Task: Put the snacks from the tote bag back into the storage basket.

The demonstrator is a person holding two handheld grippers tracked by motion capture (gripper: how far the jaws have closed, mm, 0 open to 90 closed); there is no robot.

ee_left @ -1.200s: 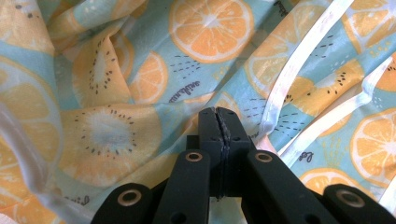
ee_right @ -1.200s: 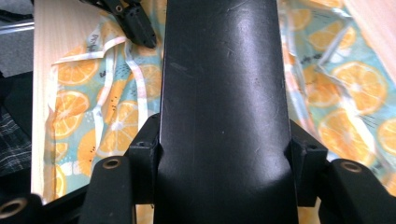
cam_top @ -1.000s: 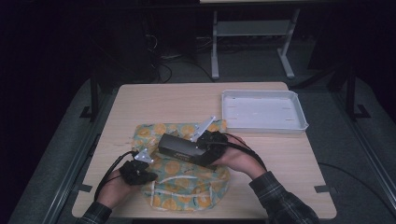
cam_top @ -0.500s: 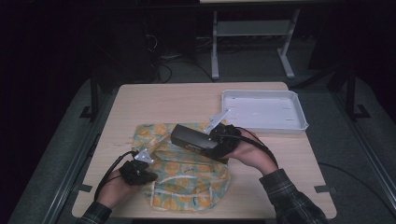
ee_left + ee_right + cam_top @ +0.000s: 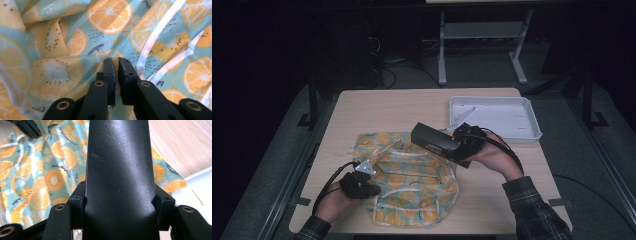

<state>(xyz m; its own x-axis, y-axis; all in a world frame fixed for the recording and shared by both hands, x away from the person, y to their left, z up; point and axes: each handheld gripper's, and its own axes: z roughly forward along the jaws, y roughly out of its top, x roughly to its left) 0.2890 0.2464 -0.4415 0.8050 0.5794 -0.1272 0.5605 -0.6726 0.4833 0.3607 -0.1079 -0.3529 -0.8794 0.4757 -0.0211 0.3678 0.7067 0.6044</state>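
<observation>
The right gripper point(image 5: 460, 141) clamps its jaws on the sides of a long black box point(image 5: 438, 143), holding it above the fruit-print cloth bag point(image 5: 412, 185) that lies at the table's point(image 5: 402, 107) six o'clock side. At the bag's nine o'clock edge, the left gripper point(image 5: 368, 167) has just been opening its jaws, now slightly parted with nothing pinched, and a white tray point(image 5: 494, 117) sits at two o'clock.
</observation>
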